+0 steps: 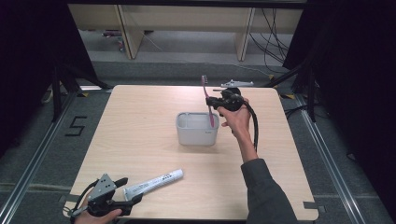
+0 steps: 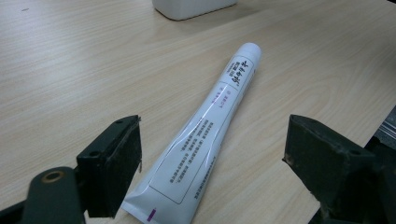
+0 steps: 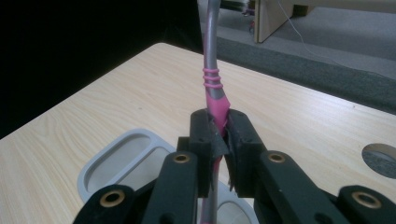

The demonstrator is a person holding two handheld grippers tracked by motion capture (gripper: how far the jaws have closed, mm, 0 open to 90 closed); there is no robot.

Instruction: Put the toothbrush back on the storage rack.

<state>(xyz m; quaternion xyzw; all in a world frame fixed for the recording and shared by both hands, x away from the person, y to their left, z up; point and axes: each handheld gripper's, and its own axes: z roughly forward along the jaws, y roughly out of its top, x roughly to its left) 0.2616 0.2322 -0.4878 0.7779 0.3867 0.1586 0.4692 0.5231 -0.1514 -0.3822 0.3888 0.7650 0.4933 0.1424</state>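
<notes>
Right gripper (image 1: 211, 101) clamped on pink toothbrush (image 1: 208, 99), held upright, lower end apparently inside grey holder (image 1: 196, 135) mid-table. Left gripper (image 1: 131, 190) jaws wide apart, toothpaste tube (image 1: 153, 183) lying between them, untouched.

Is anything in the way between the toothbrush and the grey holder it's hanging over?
Nothing visible. The right gripper holds the toothbrush upright, its lower end at the holder, whose compartment there looks empty. The toothpaste tube lies apart, near the table's front edge.
</notes>
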